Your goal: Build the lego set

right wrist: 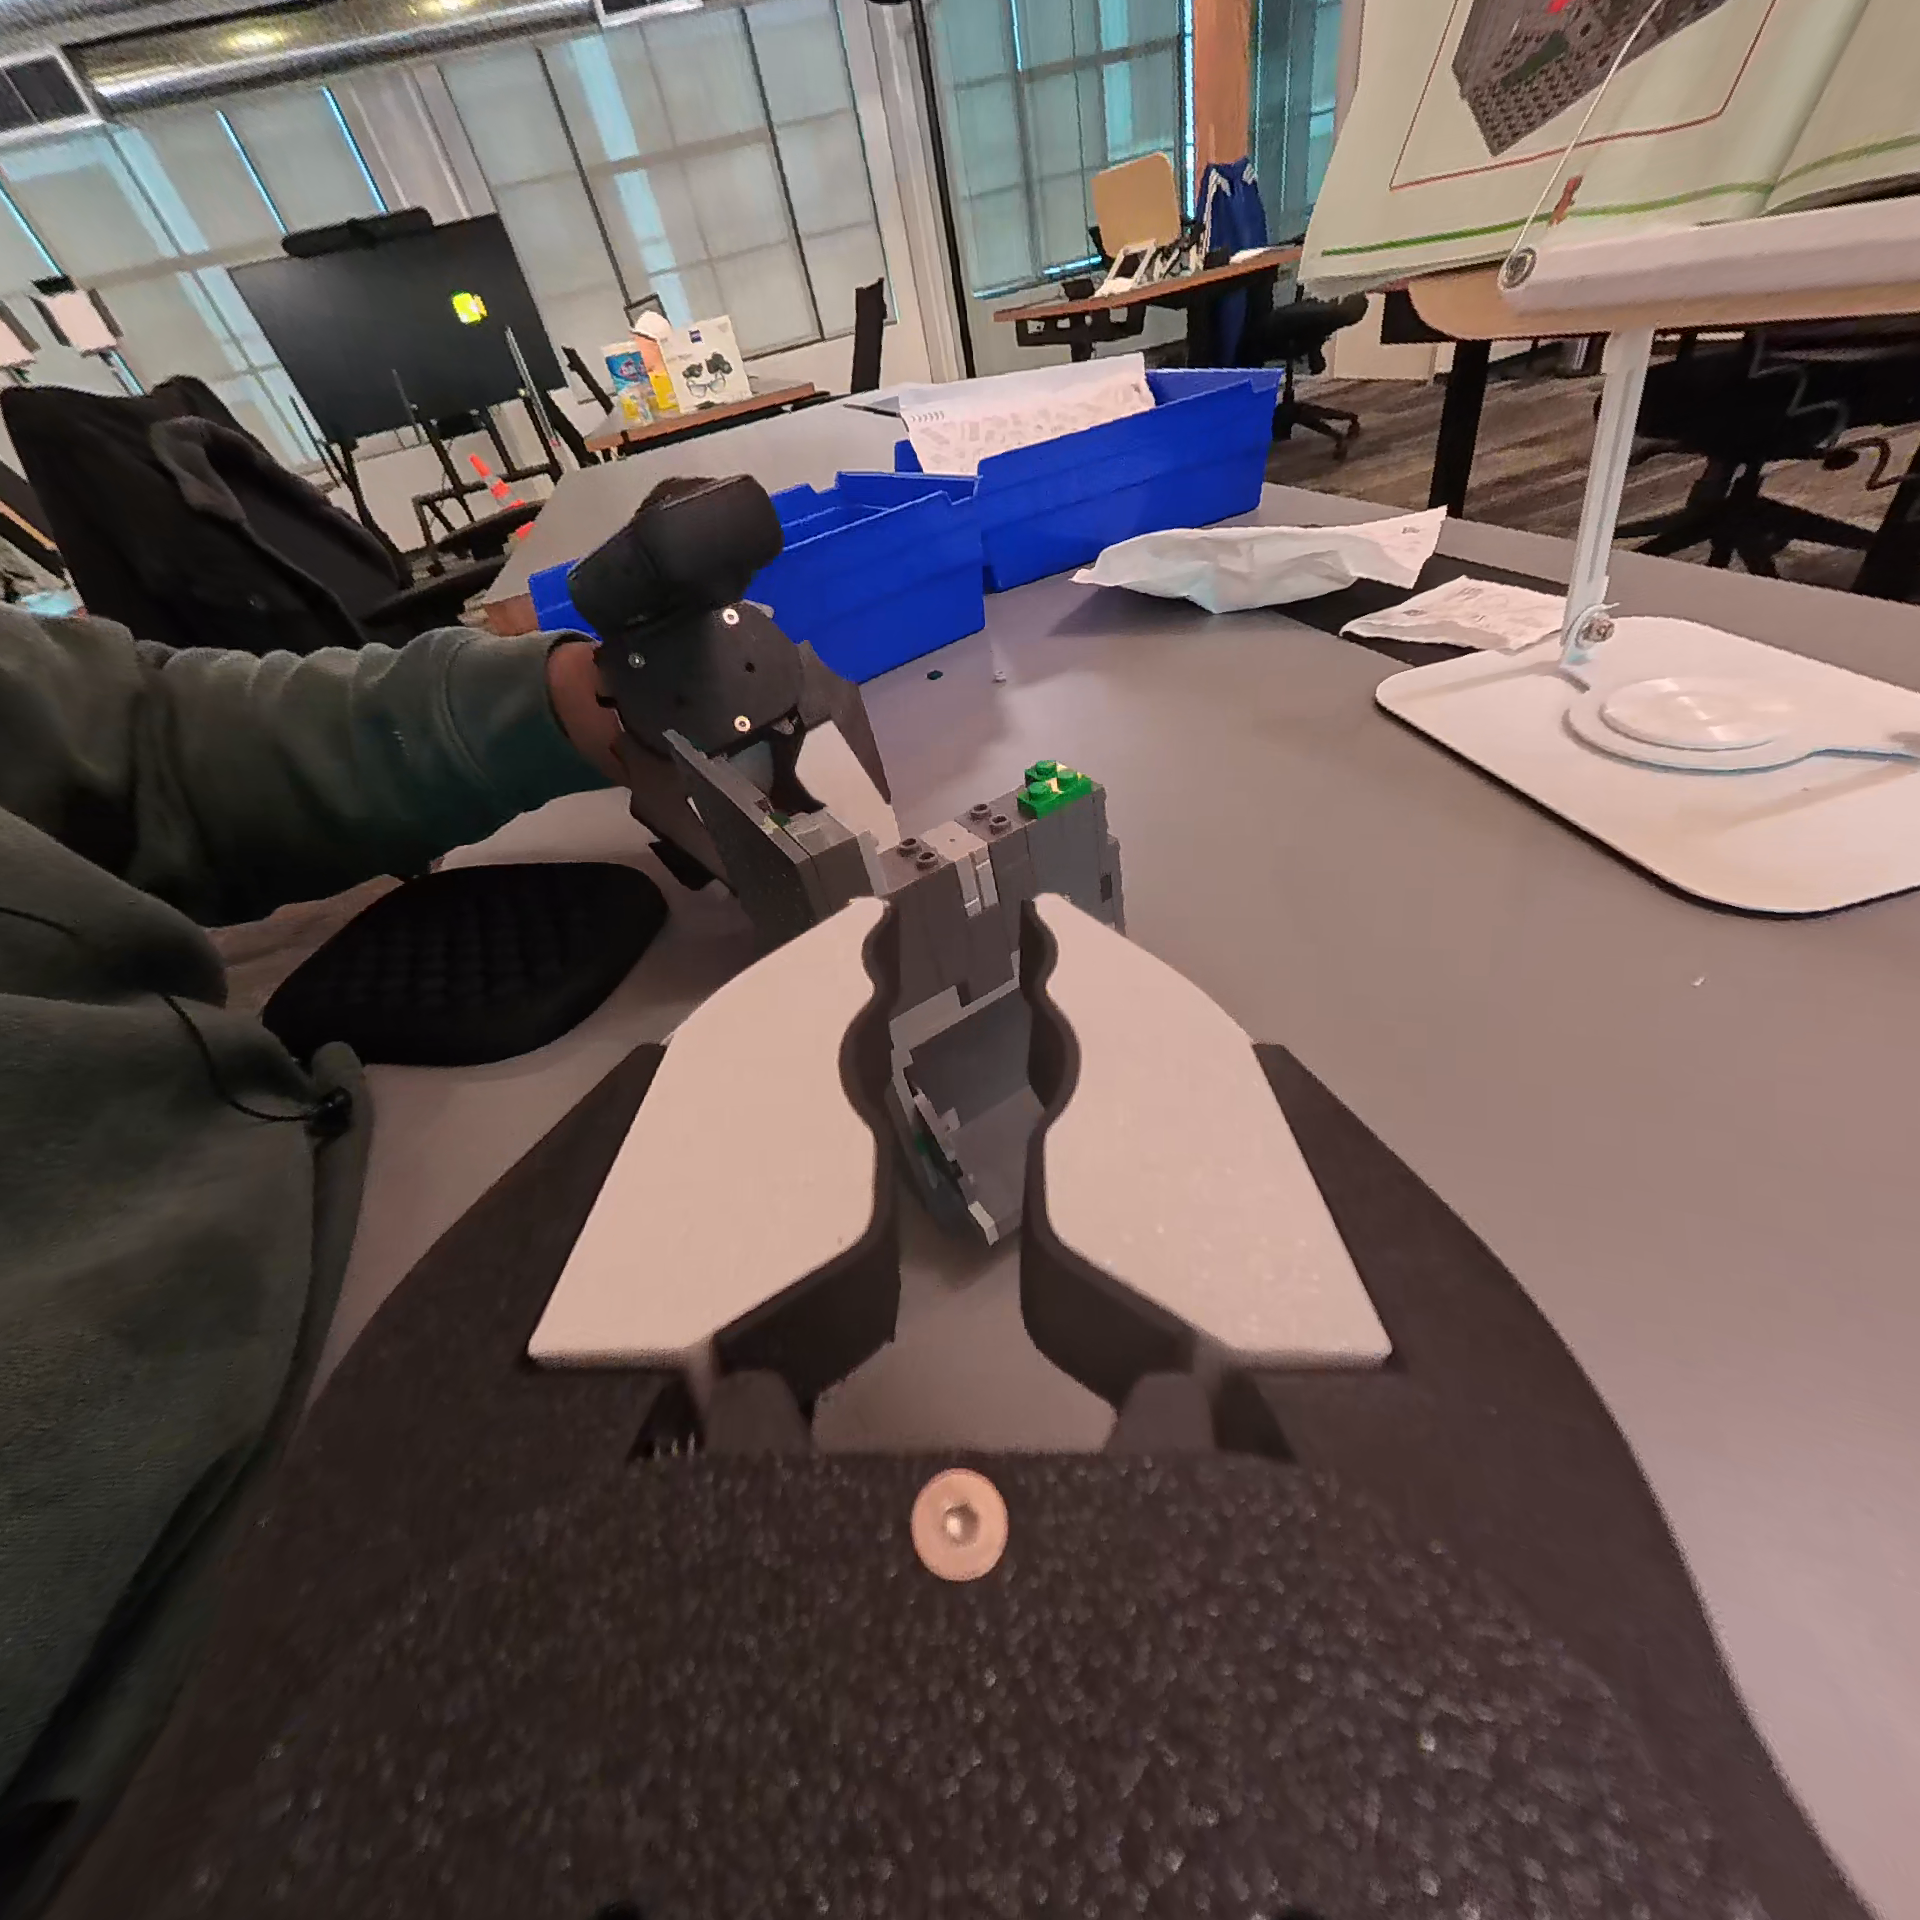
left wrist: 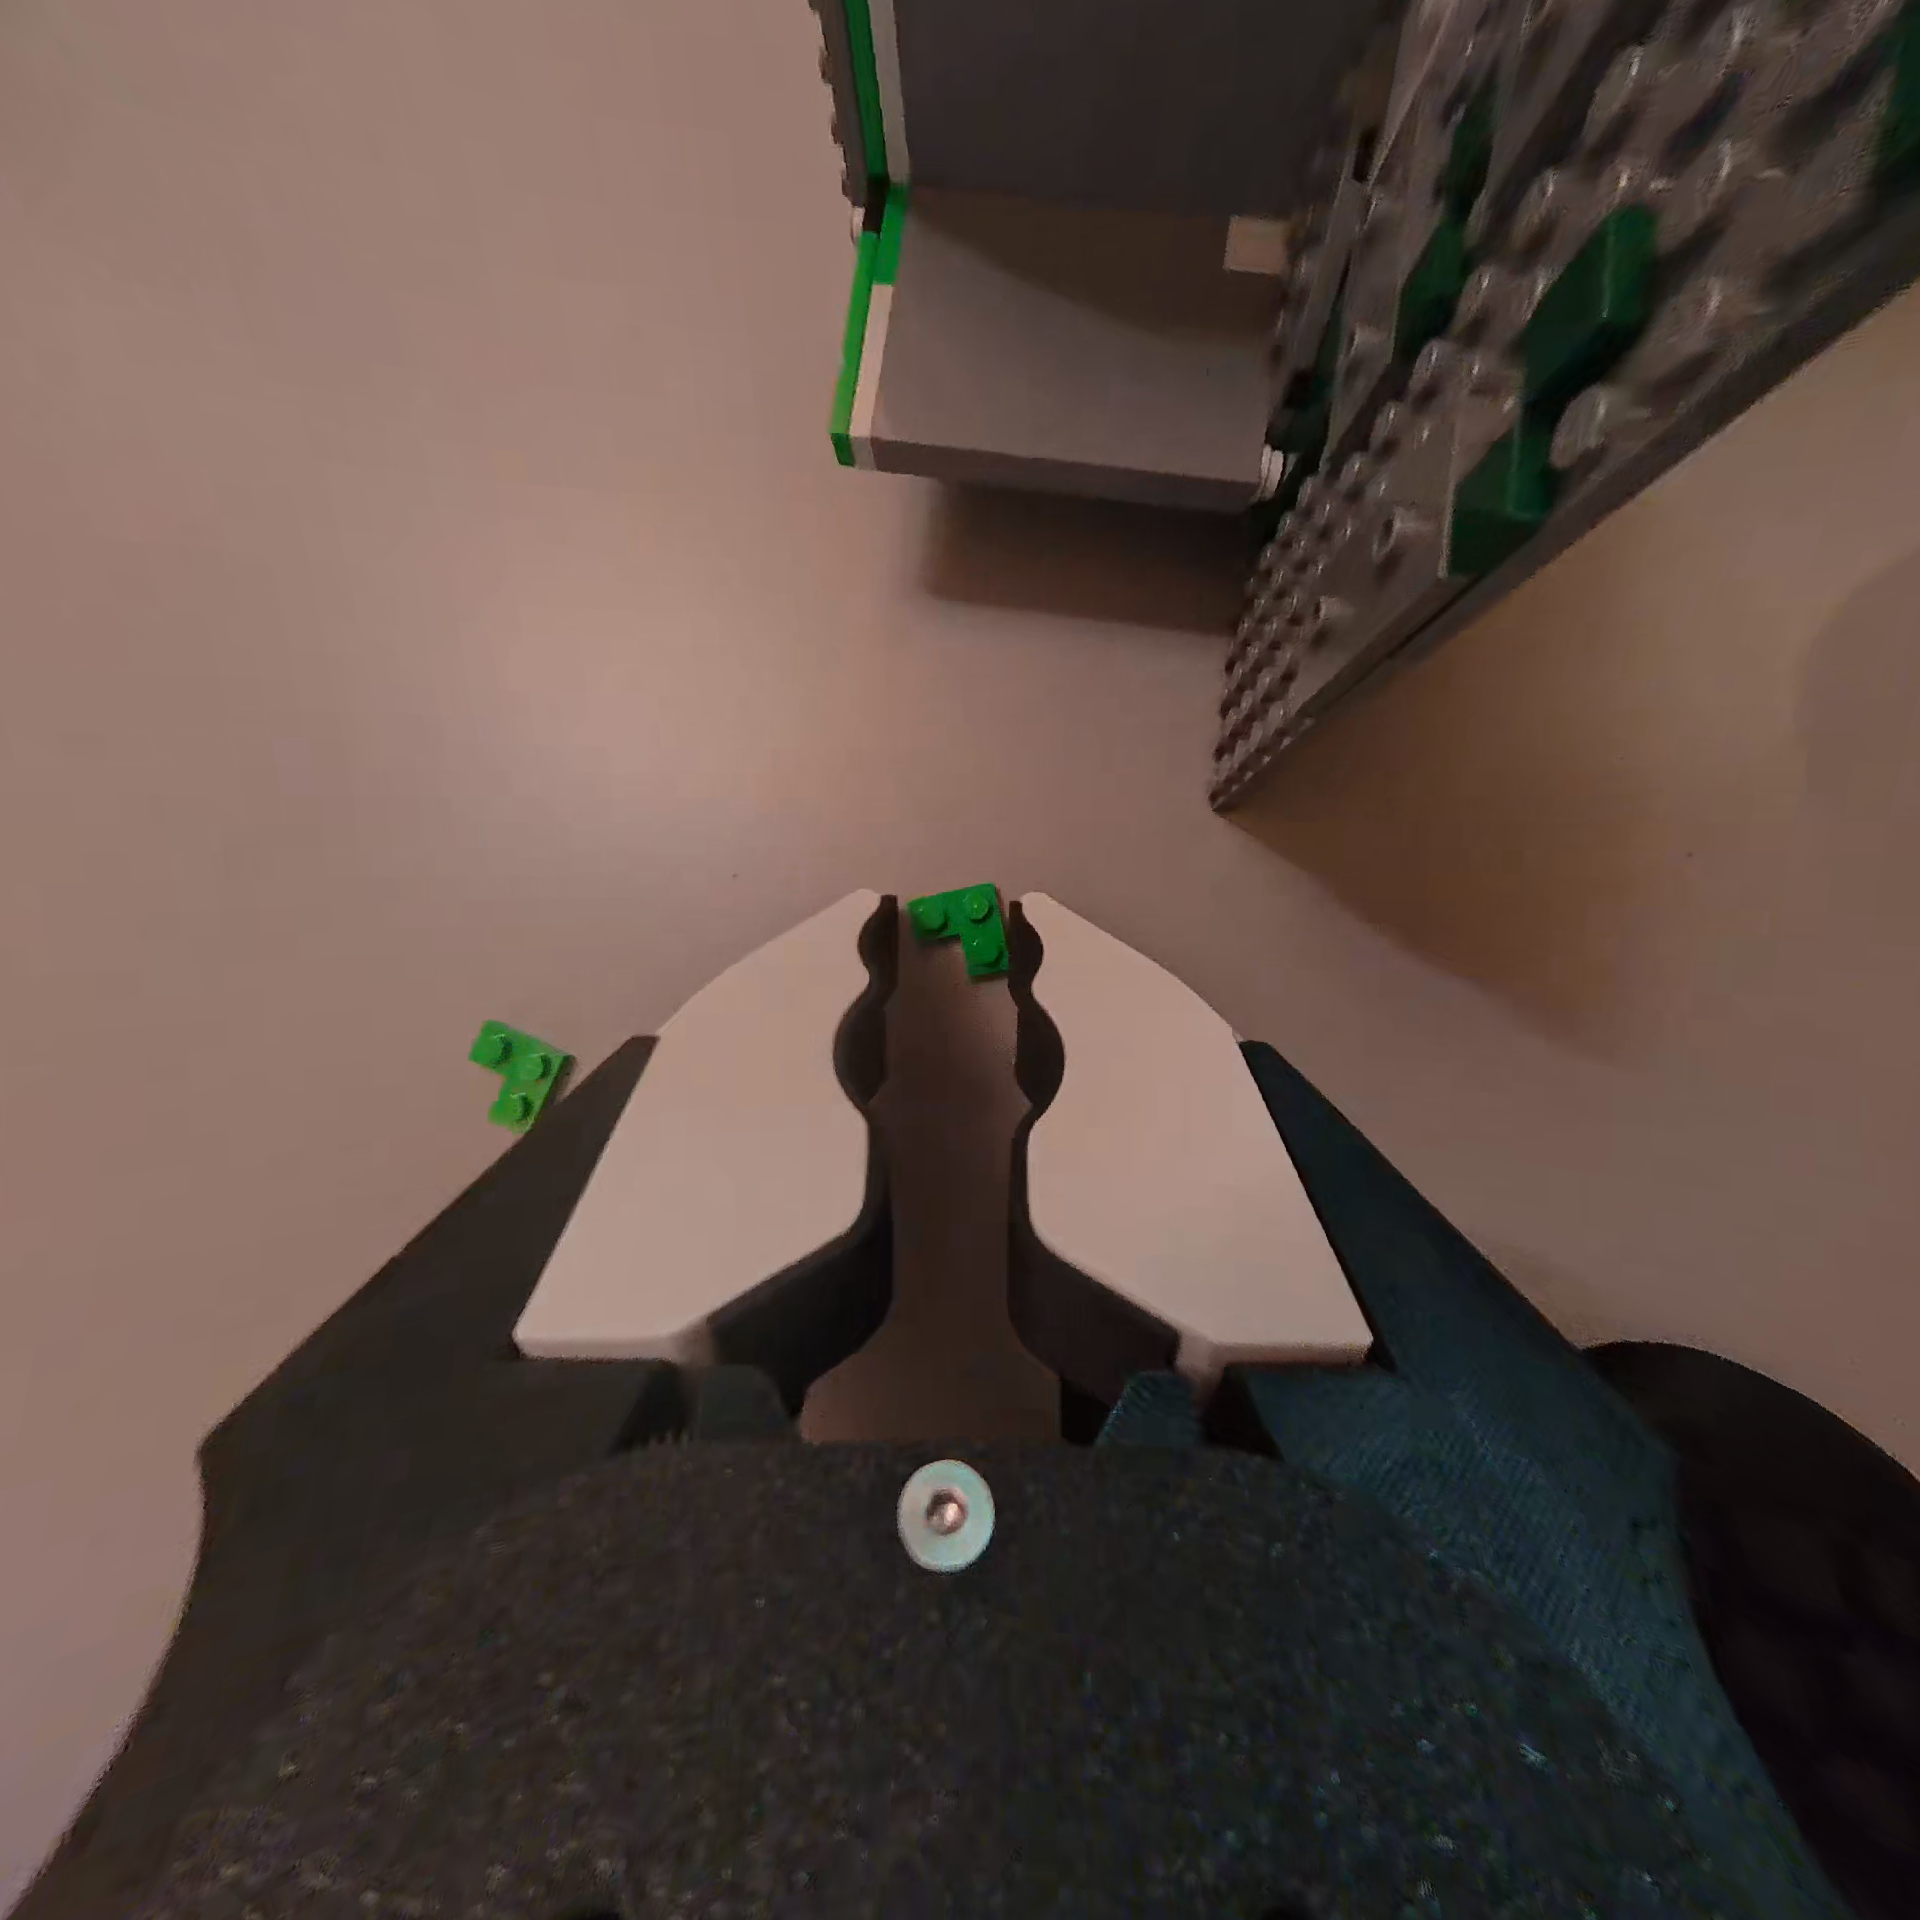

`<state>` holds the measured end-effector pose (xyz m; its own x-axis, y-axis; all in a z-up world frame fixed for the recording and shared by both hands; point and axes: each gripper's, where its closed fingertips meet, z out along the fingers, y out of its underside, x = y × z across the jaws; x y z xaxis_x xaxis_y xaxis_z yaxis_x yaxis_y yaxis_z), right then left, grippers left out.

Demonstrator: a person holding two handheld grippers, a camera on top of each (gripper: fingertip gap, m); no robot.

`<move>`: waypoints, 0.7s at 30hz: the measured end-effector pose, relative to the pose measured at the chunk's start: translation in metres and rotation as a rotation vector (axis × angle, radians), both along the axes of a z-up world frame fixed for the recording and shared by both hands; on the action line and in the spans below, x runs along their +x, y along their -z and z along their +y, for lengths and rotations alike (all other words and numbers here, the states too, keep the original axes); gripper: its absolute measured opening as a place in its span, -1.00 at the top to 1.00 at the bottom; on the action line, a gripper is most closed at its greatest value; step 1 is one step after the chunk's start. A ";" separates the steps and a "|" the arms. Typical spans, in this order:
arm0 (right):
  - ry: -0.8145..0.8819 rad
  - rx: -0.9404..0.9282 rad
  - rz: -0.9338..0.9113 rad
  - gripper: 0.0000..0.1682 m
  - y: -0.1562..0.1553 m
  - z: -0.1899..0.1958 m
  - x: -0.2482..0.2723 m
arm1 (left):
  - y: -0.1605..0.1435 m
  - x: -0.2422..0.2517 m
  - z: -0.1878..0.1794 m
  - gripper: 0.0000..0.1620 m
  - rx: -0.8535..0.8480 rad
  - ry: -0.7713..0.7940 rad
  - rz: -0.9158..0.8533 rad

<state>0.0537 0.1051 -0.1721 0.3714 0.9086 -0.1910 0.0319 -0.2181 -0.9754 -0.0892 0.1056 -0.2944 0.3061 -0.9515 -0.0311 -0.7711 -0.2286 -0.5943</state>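
In the left wrist view, my left gripper points down at the table, jaws open. A small green L-shaped plate lies flat between its tips, close to both. A second green L-shaped plate lies to the left. The grey lego build, with dark green pieces, stands tipped on its side at the upper right. In the right wrist view, my right gripper is shut on the grey build. The left gripper shows behind the build, its tips hidden.
Blue bins sit at the back of the grey table. A black mat lies at the left. A white stand at the right holds an instruction booklet. Crumpled paper bags lie nearby. A person's sleeve reaches in. One gripper's finger ends stand about 20 cm off the other's.
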 end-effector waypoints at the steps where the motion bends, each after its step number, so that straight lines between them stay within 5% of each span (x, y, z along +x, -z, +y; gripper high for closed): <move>1: 0.000 -0.002 -0.003 0.75 0.001 0.000 0.000 | 0.001 0.000 0.000 0.78 -0.007 0.001 0.003; 11: -0.010 -0.029 -0.015 0.75 0.010 0.001 -0.003 | -0.010 -0.001 0.005 0.81 0.006 -0.012 -0.057; 21: -0.019 -0.019 -0.001 0.77 0.006 0.000 -0.005 | -0.092 -0.006 0.018 0.81 0.119 0.005 -0.264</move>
